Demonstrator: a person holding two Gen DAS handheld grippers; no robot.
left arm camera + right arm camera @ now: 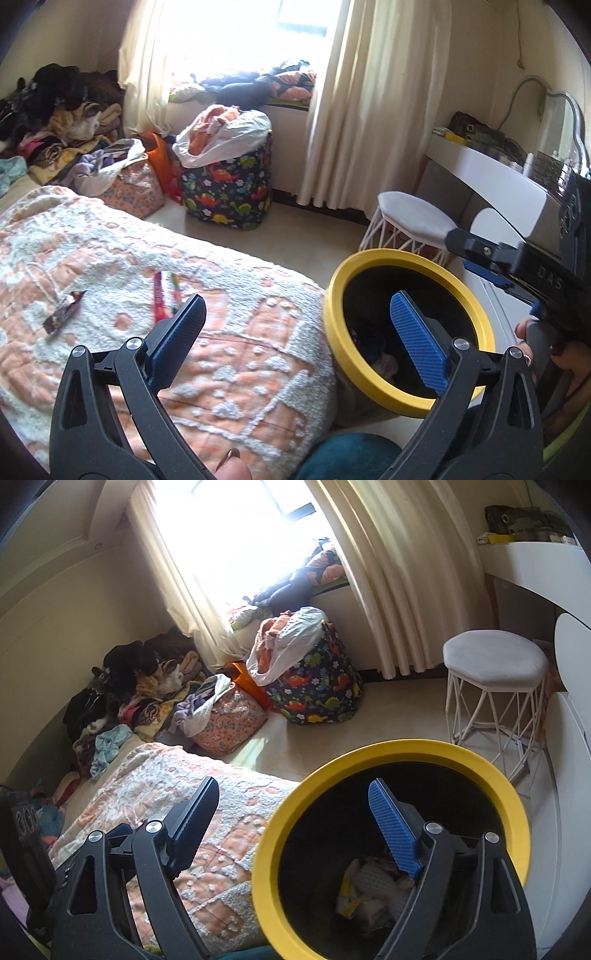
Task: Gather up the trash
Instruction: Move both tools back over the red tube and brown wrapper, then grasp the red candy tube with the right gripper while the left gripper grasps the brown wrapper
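A black trash bin with a yellow rim [484, 325] [513, 801] stands beside the bed, with crumpled trash [369, 890] inside. On the orange-and-white bedspread [236, 369] lie a dark shiny wrapper [63, 312] and a red and yellow wrapper [165, 295]. My left gripper [295, 317] is open and empty over the bed edge, near the bin. My right gripper [291, 812] is open and empty, its right finger over the bin mouth; it also shows at the right of the left wrist view [480, 254].
A dinosaur-print basket [229, 192] full of laundry and a pink bag [129, 184] stand on the floor under the window. Clothes [55, 122] are piled at the bed's far end. A white stool [495, 679] and a white dressing table [498, 184] are to the right.
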